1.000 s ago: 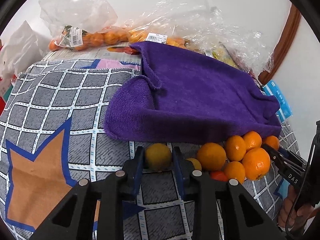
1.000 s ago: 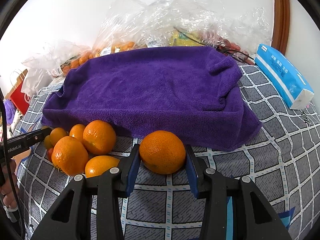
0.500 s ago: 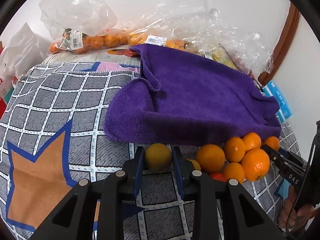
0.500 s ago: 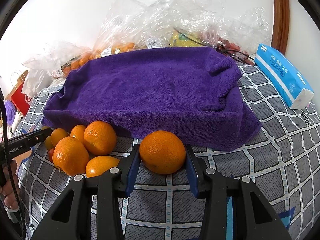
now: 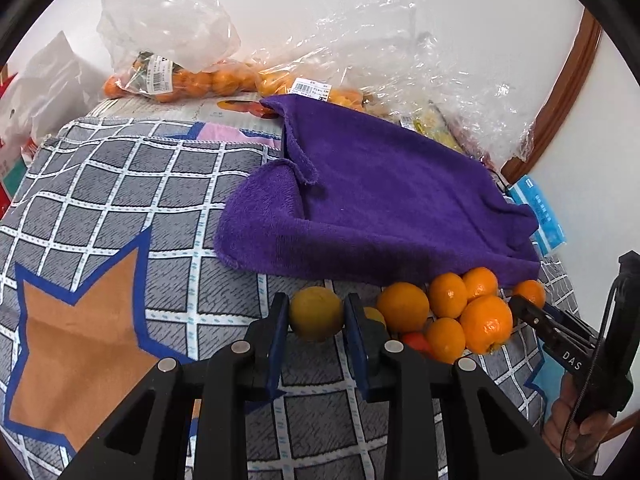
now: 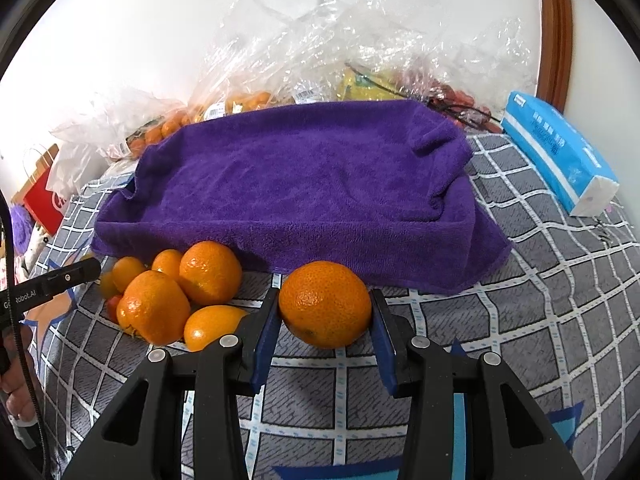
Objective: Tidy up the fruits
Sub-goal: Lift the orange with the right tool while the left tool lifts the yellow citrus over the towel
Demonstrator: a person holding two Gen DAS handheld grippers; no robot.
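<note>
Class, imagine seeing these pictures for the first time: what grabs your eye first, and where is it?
A big purple towel fills the middle. Before it, the right gripper clamps a large orange and the left gripper a yellowish fruit, with a pile of oranges between.

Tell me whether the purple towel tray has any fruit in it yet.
Empty as far as shown: the purple towel shows bare cloth, while the oranges lie on the blanket in front of it.

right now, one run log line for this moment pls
left gripper: shut on yellowish citrus | right gripper: shut on large orange | loose oranges: piled before purple towel
</note>
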